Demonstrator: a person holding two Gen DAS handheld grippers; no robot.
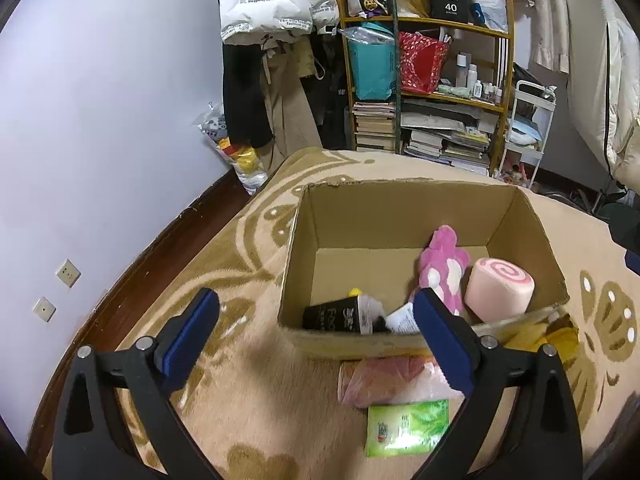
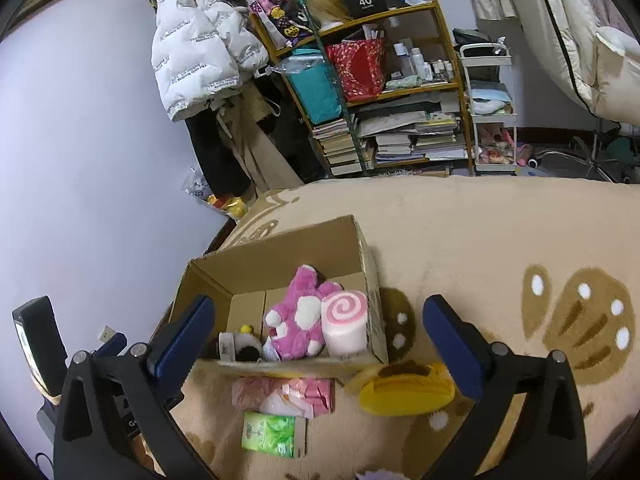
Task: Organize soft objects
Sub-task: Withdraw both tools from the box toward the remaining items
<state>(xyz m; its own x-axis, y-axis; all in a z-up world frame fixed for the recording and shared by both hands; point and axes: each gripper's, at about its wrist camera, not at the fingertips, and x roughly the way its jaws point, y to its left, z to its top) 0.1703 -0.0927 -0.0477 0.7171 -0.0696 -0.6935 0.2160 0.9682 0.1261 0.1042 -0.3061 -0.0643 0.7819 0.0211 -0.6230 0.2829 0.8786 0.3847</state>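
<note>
Both my claws are spread wide and hold nothing. Ahead of my left claw [image 1: 316,320] the cardboard box [image 1: 400,208] sits open on the beige patterned carpet [image 1: 256,392], and some of the sorting looks done: a pink plush toy [image 1: 442,270] and a pink swirl-roll cushion [image 1: 500,288] lean together at its right side, with a black-and-white packet [image 1: 340,314] and a small yellow-topped thing at the near wall, too hidden to name.

What is left lies outside the box. Between my right claw's fingers [image 2: 318,332], just before the box's near wall, lies a pink plastic-wrapped pack [image 2: 284,396], and nearer to me, touching its edge, a green tissue pack [image 2: 272,434]. Just inside my right claw's right finger sits a yellow plush [image 2: 404,390], close against the box's near right corner.

I judge the job roughly half done: three soft items remain on the carpet, all near my claws.
</note>
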